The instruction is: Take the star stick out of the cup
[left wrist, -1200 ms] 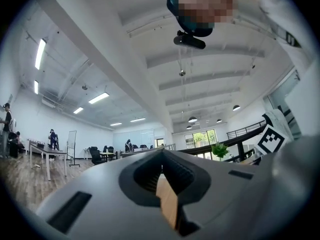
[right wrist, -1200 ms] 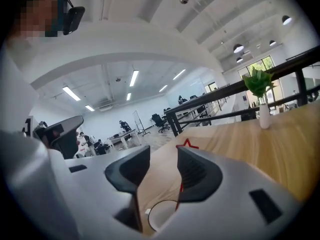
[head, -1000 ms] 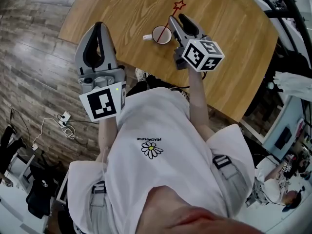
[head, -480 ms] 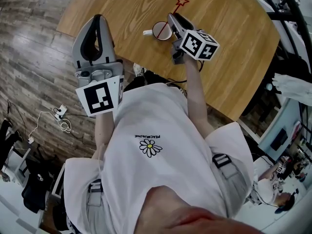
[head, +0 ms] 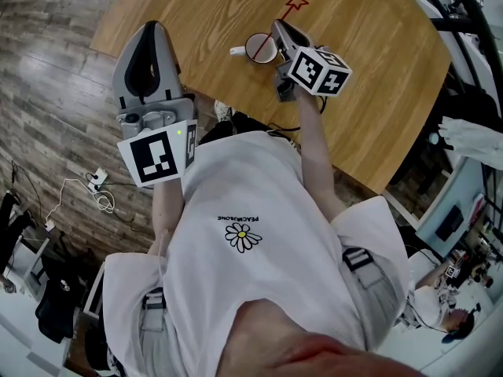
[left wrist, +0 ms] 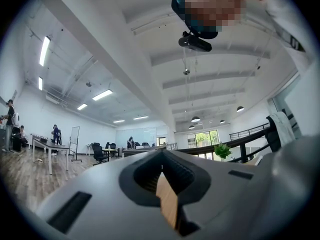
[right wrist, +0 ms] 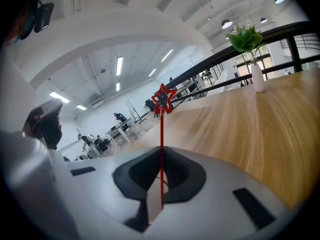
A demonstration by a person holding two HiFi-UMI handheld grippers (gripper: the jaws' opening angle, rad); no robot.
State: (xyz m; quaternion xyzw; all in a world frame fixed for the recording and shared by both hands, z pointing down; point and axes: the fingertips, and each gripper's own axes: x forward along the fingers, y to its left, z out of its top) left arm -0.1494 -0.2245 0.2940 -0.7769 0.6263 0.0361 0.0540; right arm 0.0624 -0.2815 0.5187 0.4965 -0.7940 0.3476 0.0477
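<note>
A thin red star stick (head: 286, 11) leans out of a white cup (head: 260, 49) with a red rim on the wooden table (head: 369, 85). My right gripper (head: 277, 28) is just right of the cup, above its rim. Its jaws are closing and pinch the stick's shaft. In the right gripper view the star stick (right wrist: 161, 126) rises straight up from between the tips of the right gripper (right wrist: 161, 151), with the star on top. My left gripper (head: 154, 28) hangs shut and holds nothing, off the table's near-left edge. In its own view the left gripper (left wrist: 162, 156) points at the ceiling.
A potted green plant (right wrist: 245, 39) in a white vase stands at the table's far edge. Bare tabletop (right wrist: 250, 129) stretches to the right of the cup. Past the table's left edge, wooden floor (head: 55, 93) with a cable lies below.
The right gripper's jaws have come together on the star stick beside the cup. The left gripper has drifted slightly left.
</note>
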